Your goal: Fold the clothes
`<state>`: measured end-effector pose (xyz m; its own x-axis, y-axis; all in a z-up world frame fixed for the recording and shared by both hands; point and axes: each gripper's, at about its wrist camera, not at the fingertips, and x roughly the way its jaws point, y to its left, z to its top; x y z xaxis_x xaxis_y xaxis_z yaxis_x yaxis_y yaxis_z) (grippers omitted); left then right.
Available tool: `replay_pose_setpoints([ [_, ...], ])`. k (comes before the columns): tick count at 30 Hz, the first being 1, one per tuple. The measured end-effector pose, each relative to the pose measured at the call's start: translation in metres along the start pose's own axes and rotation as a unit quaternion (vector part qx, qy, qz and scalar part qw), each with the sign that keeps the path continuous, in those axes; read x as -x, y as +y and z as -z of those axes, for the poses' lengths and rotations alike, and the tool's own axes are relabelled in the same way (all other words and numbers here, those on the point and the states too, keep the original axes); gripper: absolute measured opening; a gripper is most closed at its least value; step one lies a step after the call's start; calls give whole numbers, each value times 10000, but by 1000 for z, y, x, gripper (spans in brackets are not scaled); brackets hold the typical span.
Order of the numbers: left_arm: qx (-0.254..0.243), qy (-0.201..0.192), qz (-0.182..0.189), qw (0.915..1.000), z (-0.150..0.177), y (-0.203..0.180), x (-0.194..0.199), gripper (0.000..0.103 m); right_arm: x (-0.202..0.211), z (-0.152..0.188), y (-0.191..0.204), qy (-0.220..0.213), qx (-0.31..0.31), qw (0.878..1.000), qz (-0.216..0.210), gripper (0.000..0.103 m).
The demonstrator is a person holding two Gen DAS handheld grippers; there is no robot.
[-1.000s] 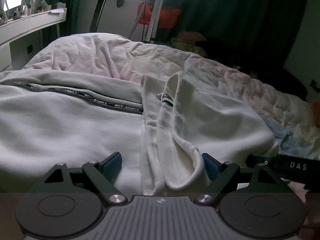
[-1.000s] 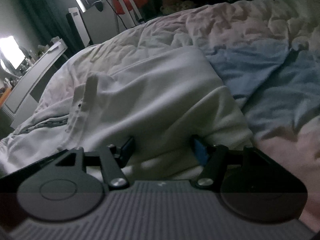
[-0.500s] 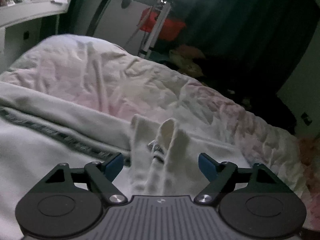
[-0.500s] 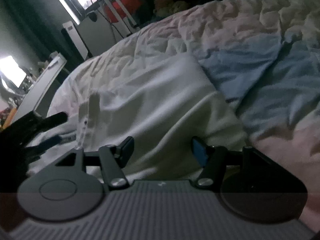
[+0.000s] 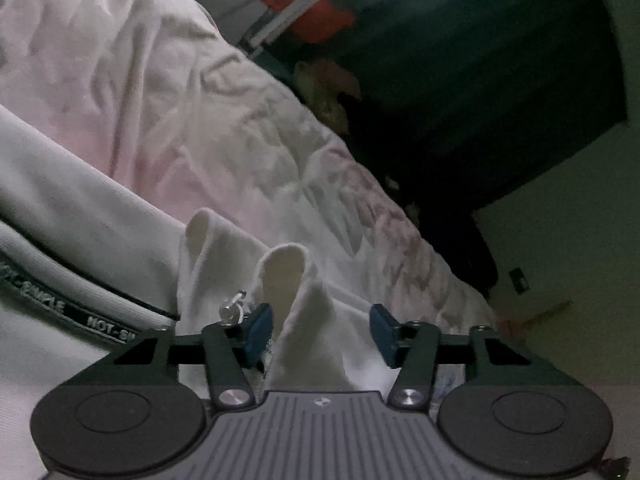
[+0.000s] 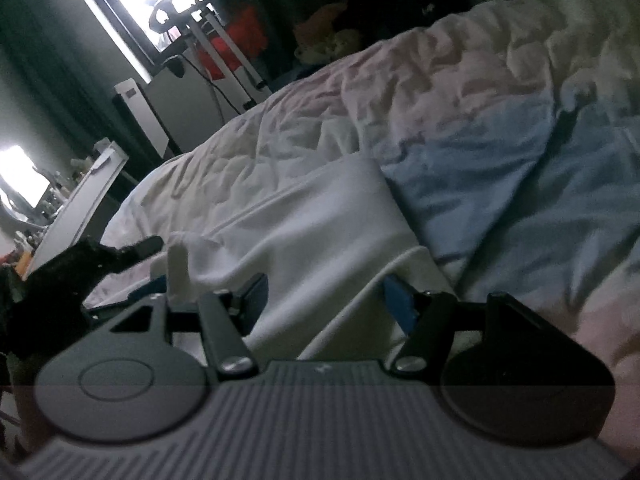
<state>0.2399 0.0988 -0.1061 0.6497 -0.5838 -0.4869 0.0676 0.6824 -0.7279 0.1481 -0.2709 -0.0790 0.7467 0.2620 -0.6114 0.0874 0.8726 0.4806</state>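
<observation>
A white zip jacket (image 5: 80, 240) with a black "NOT SIMPLE" tape along the zip lies on the bed. Its collar end stands up in two folds (image 5: 280, 272) with a metal zip pull (image 5: 234, 308). My left gripper (image 5: 320, 332) is open, low over the collar, with one fold between its blue pads. In the right wrist view the jacket's folded white part (image 6: 320, 232) lies flat. My right gripper (image 6: 326, 296) is open, its pads on either side of the cloth's near edge. The left gripper shows there as a dark shape (image 6: 80, 268).
The bed has a crumpled pink, white and blue quilt (image 6: 500, 160). Beyond its far edge stand a white tripod stand (image 6: 216, 36) with a red item, a white cabinet (image 6: 160, 116), a desk (image 6: 80, 200) at left and dark curtains (image 5: 480, 80).
My left gripper has moved forward and dropped low toward the collar, with its view tilting. My right gripper has edged forward and tilted. Both stay open.
</observation>
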Motion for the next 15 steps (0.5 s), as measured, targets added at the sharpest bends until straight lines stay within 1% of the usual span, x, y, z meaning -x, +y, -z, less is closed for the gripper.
replay_pose_setpoints([
  [3, -362, 317, -143, 9987, -7, -5, -18, 52, 0, 0, -3, 13, -16, 10000, -41, 67],
  [5, -486, 442, -259, 9975, -11, -6, -31, 50, 1, 0, -5, 9, -58, 10000, -77, 66],
  [6, -472, 443, -263, 9976, -13, -6, -34, 45, 1, 0, -6, -1, -59, 10000, -77, 65],
  [8, -321, 434, -248, 9982, -17, -2, -42, 42, 1, 1, -5, -30, -34, 10000, -54, 65],
  [10, -30, 415, -224, 9989, -22, 4, -47, 27, 2, 2, -2, -99, 67, 9999, 42, 65],
  [11, 149, 394, -179, 9990, -24, 9, -48, 23, 3, 3, 0, -142, 132, 9998, 104, 65],
  [13, 456, 297, 29, 9985, -28, 19, -45, 10, 6, 5, 3, -250, 266, 9991, 231, 66],
  [15, 596, 112, 42, 9981, -31, 24, -33, 8, 5, 6, 4, -272, 390, 9982, 364, 65],
])
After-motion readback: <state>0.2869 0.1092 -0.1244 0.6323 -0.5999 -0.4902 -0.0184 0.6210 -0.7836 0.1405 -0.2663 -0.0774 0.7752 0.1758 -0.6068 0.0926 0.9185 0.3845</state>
